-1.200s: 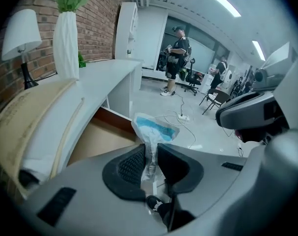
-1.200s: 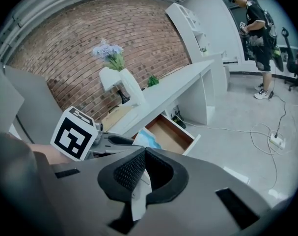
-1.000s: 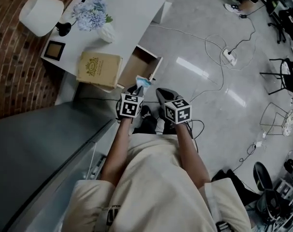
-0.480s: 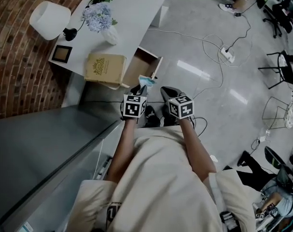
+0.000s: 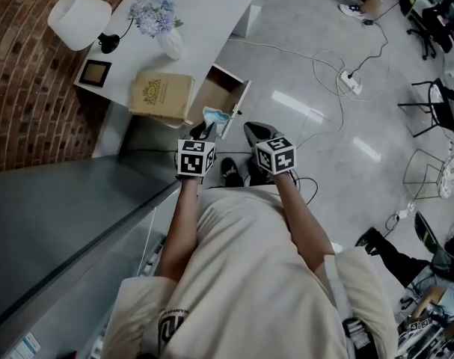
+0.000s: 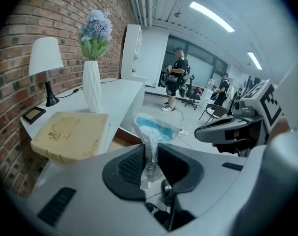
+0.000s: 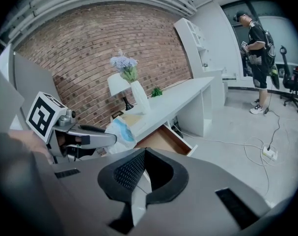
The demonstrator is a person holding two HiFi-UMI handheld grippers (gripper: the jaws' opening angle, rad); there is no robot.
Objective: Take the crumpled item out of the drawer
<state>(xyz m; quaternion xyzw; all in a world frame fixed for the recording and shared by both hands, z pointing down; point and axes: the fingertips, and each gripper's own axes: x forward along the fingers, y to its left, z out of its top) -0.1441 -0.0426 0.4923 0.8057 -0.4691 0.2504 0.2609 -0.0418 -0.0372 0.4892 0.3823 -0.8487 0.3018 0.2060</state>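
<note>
The crumpled item [image 5: 215,116] is a clear wrapper with a pale blue patch. My left gripper [image 5: 201,132] is shut on its lower end and holds it in the air, in front of the open wooden drawer [image 5: 225,94]. In the left gripper view the wrapper [image 6: 154,129] fans out above the left gripper [image 6: 150,150]. My right gripper [image 5: 256,134] is level with it on the right, shut with nothing in it. The right gripper view shows the right gripper [image 7: 145,150], the wrapper [image 7: 121,131] and the drawer [image 7: 164,139].
On the white desk [image 5: 212,13] lie a tan box [image 5: 161,96], a white vase of flowers [image 5: 167,43], a lamp [image 5: 78,19] and a small frame [image 5: 96,72]. A grey surface [image 5: 62,215] fills the left. Cables and a power strip [image 5: 351,75] lie on the floor.
The head view has swung a little. Both grippers stay side by side before the drawer, the left one still pinching the wrapper.
</note>
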